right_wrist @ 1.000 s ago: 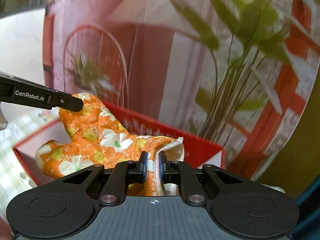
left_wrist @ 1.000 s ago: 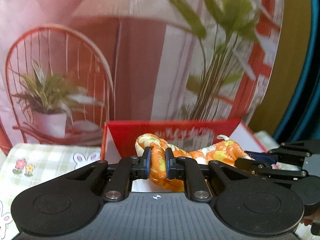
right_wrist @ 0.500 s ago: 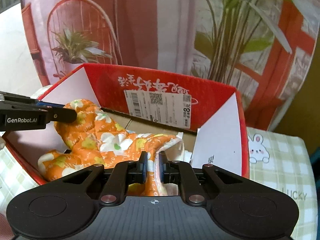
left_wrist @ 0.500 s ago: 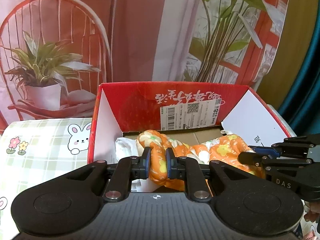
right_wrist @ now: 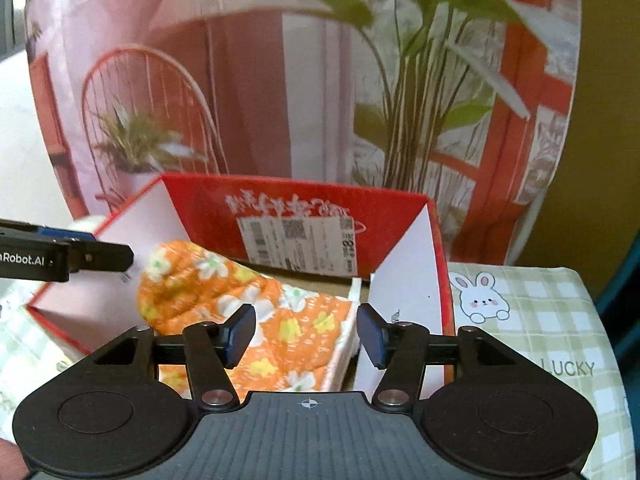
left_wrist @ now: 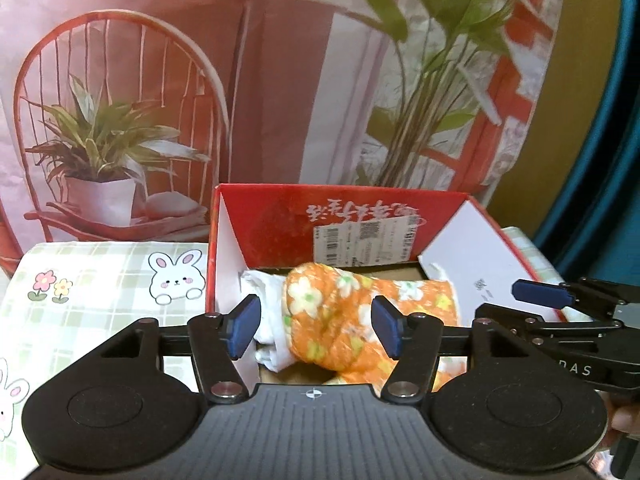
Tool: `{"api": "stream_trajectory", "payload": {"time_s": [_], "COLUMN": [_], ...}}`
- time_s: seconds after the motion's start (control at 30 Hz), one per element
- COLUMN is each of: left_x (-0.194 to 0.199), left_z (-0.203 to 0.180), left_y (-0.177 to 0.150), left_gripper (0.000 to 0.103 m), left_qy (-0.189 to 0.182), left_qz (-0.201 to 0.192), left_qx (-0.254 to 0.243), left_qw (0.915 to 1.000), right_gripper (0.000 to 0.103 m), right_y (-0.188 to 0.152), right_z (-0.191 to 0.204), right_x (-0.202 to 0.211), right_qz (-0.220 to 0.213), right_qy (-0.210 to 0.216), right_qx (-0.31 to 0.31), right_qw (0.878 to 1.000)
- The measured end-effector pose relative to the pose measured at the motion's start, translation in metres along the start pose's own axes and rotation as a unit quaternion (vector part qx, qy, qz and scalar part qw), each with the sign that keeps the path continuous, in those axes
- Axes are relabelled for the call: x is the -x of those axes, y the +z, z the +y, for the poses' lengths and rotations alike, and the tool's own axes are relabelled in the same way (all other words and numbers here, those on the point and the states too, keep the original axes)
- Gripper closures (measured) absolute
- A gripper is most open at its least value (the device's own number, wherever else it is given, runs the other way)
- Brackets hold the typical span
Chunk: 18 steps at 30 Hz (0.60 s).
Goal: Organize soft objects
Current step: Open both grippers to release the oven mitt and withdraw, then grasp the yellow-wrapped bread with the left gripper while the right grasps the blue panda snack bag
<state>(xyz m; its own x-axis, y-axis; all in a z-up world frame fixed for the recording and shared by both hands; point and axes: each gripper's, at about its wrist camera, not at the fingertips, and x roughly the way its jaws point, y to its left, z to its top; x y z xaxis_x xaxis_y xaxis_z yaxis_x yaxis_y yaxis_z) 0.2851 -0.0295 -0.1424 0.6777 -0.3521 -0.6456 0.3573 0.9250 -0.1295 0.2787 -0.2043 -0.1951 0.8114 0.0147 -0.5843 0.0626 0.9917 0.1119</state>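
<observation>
Both jaws released — left gripper (left_wrist: 316,330) and right gripper (right_wrist: 306,334) over the orange mitt (right_wrist: 248,300), lower centre, in the red box (right_wrist: 304,204).

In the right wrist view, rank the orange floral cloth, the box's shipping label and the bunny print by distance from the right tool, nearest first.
1. Orange floral cloth, in the box, just past the right tool.
2. Bunny print, on the tablecloth to the right.
3. Shipping label, on the box's far wall.

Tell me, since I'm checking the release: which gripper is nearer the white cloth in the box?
Left. The left gripper is open right beside the white cloth; the right gripper is open over the orange mitt's far end.
</observation>
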Motion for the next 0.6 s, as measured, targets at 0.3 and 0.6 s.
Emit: {"api": "stream_trajectory", "payload": {"time_s": [0.3, 0.6], "left_x": [0.048, 0.062], "left_z": [0.007, 0.011], "left_y": [-0.039, -0.080], "left_gripper": [0.040, 0.040], "left_qy": [-0.018, 0.010], "left_qz": [-0.005, 0.007], "left_qx": [0.043, 0.063], "left_qw": [0.9989, 0.9979], "right_gripper": [0.050, 0.040], "right_y": [-0.033, -0.066], "right_z": [0.005, 0.016], "right_x": [0.051, 0.073], "right_qz": [-0.049, -0.048], "right_qy": [0.044, 0.070], "right_qx": [-0.026, -0.004], "right_qw": [0.997, 0.996]}}
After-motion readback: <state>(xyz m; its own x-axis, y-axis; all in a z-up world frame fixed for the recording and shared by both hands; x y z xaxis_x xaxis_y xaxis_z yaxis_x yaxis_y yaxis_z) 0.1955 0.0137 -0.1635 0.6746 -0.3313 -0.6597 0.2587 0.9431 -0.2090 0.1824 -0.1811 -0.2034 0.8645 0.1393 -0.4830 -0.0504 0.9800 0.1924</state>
